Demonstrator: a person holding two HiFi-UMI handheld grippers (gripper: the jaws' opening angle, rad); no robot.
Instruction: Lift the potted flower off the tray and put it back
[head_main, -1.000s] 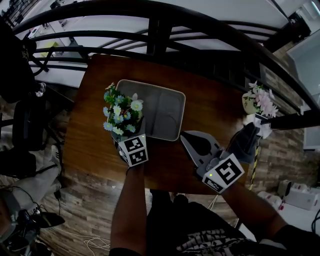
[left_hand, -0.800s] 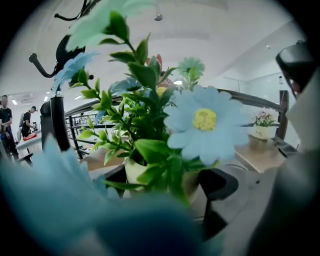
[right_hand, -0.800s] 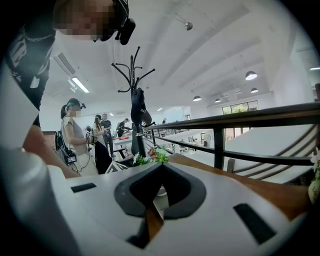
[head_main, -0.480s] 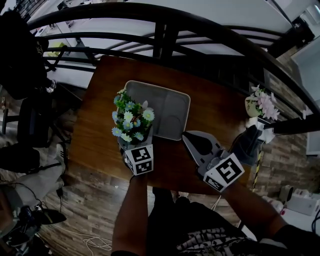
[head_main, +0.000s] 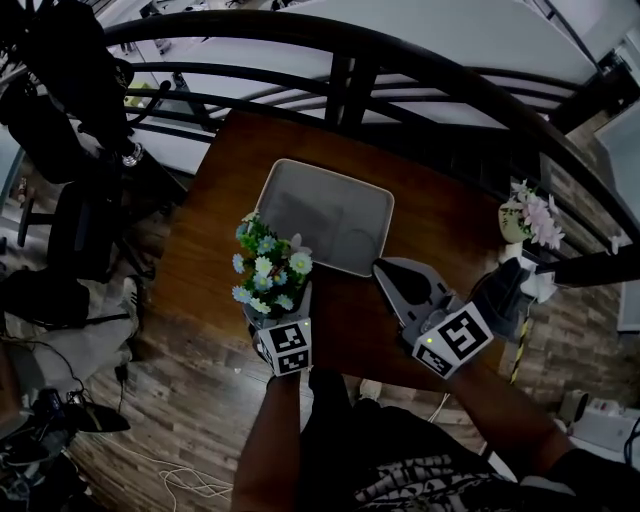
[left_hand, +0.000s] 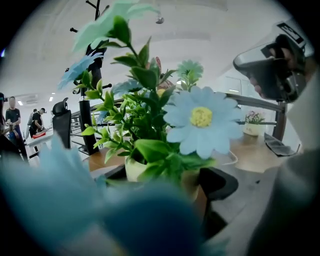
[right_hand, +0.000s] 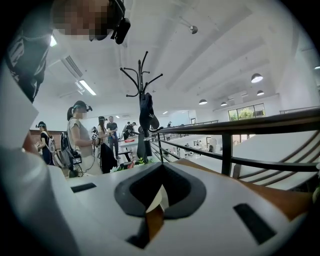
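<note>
Gripping potted flower (head_main: 266, 272) in left gripper (head_main: 272, 312) jaws, raised off tray (head_main: 330, 195), w/ tray ahead-right of jaws. Resting right gripper (head_main: 390, 272) beside tray, jaws together, empty. Prob. finishing lift step; next calling for carrying pot fwd-right & lowering upright onto tray.

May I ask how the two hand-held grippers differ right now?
The left hand-held gripper is shut on the potted flower; the right hand-held gripper is shut on nothing. The left is at the near-left corner of the tray, the right off its near-right corner. Both carry a marker cube.
</note>
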